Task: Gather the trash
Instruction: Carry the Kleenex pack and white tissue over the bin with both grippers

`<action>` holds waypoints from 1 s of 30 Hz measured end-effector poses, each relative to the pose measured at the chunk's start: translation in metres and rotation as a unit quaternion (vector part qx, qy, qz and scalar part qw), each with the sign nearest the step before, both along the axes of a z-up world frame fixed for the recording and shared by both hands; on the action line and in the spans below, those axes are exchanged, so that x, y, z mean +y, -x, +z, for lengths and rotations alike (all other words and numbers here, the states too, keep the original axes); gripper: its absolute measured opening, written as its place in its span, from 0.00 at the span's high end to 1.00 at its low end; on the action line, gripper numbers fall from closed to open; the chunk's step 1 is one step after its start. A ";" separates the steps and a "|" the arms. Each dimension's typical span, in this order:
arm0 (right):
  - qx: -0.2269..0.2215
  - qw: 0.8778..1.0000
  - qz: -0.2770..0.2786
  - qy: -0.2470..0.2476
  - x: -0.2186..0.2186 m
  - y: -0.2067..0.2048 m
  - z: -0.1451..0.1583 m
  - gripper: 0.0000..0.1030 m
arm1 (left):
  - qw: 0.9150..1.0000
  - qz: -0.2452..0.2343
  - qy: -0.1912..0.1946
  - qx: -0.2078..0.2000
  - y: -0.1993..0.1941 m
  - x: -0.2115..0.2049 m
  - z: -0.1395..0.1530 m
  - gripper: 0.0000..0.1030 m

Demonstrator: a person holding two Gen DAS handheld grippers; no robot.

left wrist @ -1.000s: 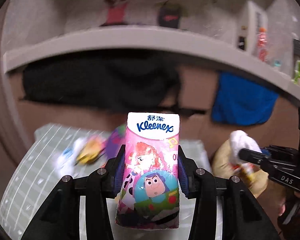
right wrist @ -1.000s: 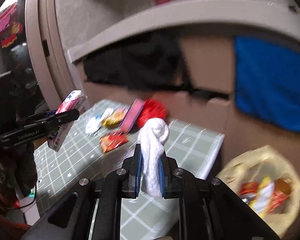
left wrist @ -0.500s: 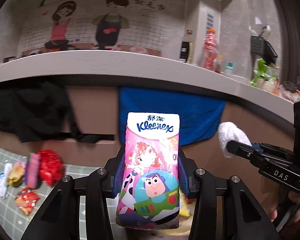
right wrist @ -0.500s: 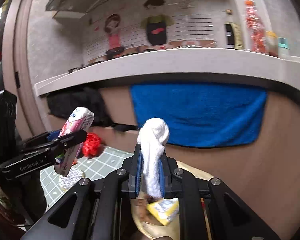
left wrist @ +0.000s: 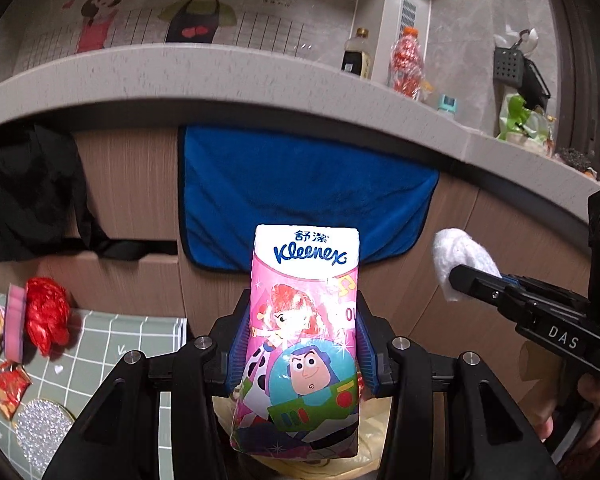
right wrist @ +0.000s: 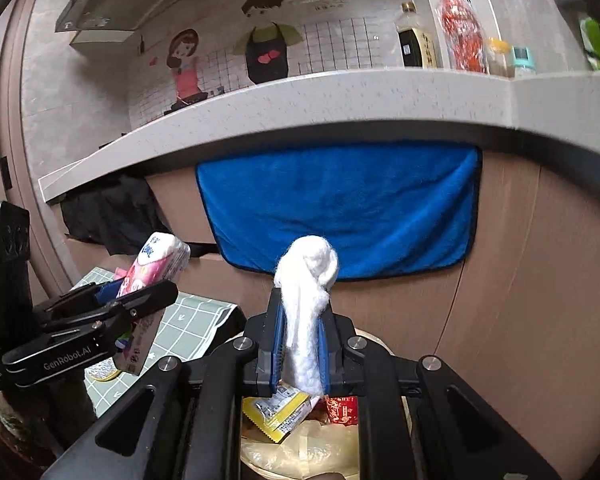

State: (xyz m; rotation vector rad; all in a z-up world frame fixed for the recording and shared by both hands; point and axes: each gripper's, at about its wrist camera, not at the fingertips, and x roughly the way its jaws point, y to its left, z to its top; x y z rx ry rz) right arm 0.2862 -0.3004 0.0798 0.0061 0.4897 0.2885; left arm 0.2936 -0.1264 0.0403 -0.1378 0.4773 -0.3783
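left wrist: one tissue pack [left wrist: 306, 336], one white wad [left wrist: 462, 258], each clamped.

A speckled grey stone counter [left wrist: 228, 76] curves across the room above wood-grain brown cabinet fronts [right wrist: 540, 280]. A blue plush towel [right wrist: 340, 208] hangs from its edge, with a black cloth [left wrist: 24, 200] draped further left. Behind, a white tiled wall [right wrist: 320, 44] carries cartoon figures of a girl and an aproned boy. The light is dim.
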 end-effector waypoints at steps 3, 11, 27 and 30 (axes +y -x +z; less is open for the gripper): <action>0.009 1.000 -0.001 -0.005 -0.002 -0.005 -0.009 0.86 | 1.000 0.001 0.001 0.012 -0.006 0.000 -0.010 0.55; 0.053 0.998 -0.003 -0.025 -0.008 -0.024 -0.045 0.86 | 0.999 0.001 -0.004 0.052 -0.023 -0.003 -0.044 0.55; 0.143 0.987 -0.016 -0.067 -0.022 -0.065 -0.121 0.86 | 0.988 -0.028 -0.009 0.155 -0.063 -0.018 -0.115 0.55; 0.167 0.983 -0.023 -0.069 -0.025 -0.075 -0.141 0.86 | 0.983 -0.042 -0.011 0.179 -0.072 -0.025 -0.130 0.55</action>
